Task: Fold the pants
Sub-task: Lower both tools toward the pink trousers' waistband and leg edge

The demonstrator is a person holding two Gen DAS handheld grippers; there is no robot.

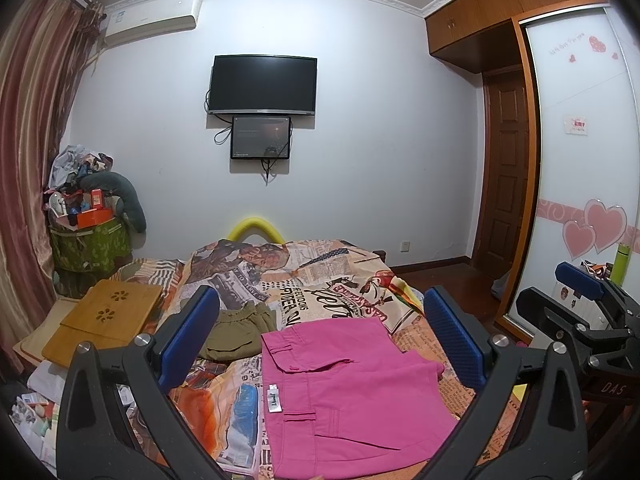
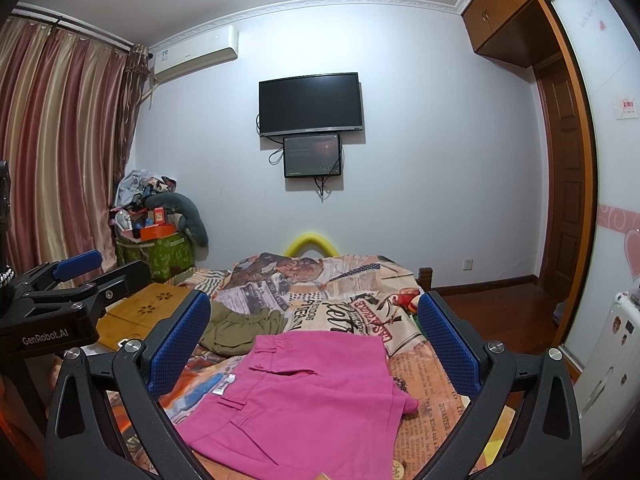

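Pink pants lie folded flat on the patterned bed cover, waistband to the left with a white label. They also show in the right wrist view. My left gripper is open and empty, held above the pants' far edge. My right gripper is open and empty, also above the pants. The right gripper shows at the right edge of the left wrist view; the left gripper shows at the left of the right wrist view.
Crumpled olive shorts lie on the bed just beyond the pink pants. A wooden lap tray sits at the bed's left. A cluttered green bin stands by the curtain. A wardrobe is on the right.
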